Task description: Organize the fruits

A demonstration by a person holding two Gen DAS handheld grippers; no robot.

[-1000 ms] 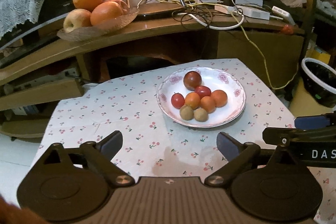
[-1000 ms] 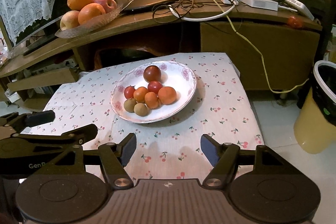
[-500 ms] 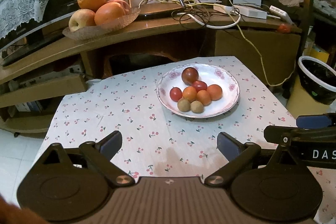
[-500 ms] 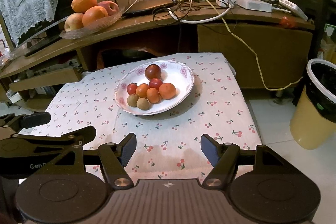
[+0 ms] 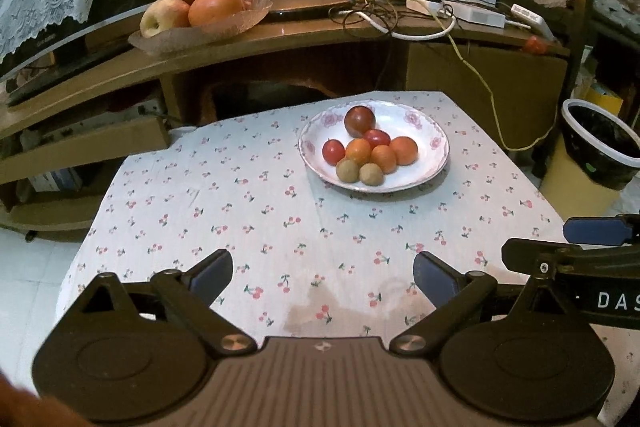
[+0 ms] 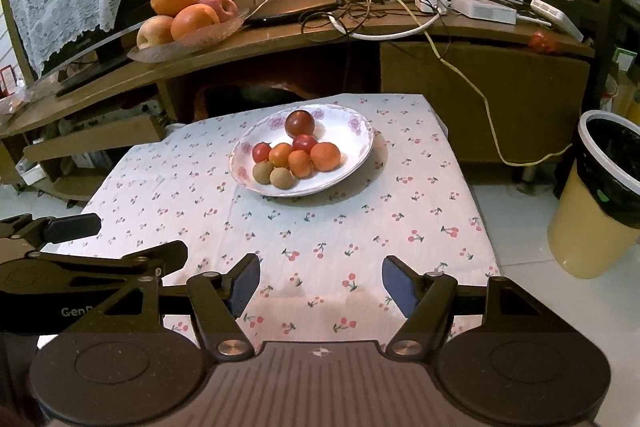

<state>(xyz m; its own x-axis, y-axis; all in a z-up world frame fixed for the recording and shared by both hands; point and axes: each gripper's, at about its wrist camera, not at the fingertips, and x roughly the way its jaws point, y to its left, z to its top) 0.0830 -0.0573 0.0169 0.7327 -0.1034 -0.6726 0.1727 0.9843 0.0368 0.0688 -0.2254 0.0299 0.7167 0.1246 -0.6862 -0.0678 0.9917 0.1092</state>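
Note:
A white flowered plate (image 5: 432,163) (image 6: 352,159) stands at the far side of the cherry-print tablecloth. It holds several small fruits: a dark red one (image 5: 359,120) at the back, red and orange ones in the middle, two brown kiwis (image 5: 347,170) in front. My left gripper (image 5: 323,277) is open and empty over the near edge of the table. My right gripper (image 6: 321,285) is open and empty beside it. Both are well short of the plate.
A glass dish (image 5: 200,35) with oranges and apples sits on the wooden shelf behind the table. Cables and a router (image 5: 312,9) lie on that shelf. A yellow bin (image 6: 596,195) with a black liner stands to the right on the floor.
Both grippers have pulled back and up from the plate, so it looks smaller and farther. Both stay open and empty.

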